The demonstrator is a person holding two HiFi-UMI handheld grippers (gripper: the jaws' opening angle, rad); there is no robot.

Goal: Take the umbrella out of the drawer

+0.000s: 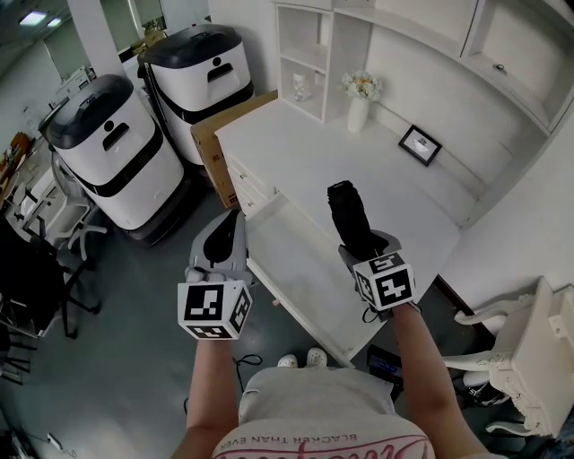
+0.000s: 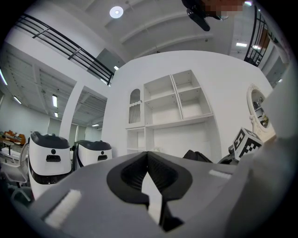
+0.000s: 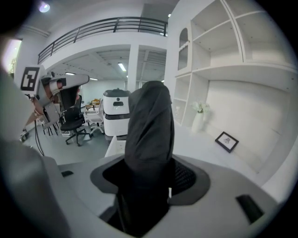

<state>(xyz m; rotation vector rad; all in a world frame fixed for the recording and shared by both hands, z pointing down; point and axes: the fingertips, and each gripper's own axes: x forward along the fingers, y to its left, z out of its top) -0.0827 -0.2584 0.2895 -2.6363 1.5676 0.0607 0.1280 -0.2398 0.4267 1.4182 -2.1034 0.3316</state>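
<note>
One umbrella (image 1: 348, 211) in right hand-held gripper (image 1: 366, 247).

Black umbrella (image 1: 350, 215), white desk (image 1: 296, 143), white drawer (image 1: 305, 269), grey left hand-held gripper (image 1: 230, 222) (black-and-white square markers (image 1: 213, 307)), grey floor (image 1: 134, 296)

Bright, even indoor light, partly from a ceiling lamp (image 2: 116, 12); white desk top (image 1: 377, 170) nr washed out, shadows soft. Both gripper views: strong fisheye bend, black vignette at corners, nearest parts soft-focus. Umbrella (image 3: 149, 135) reads almost black, little detail.
</note>
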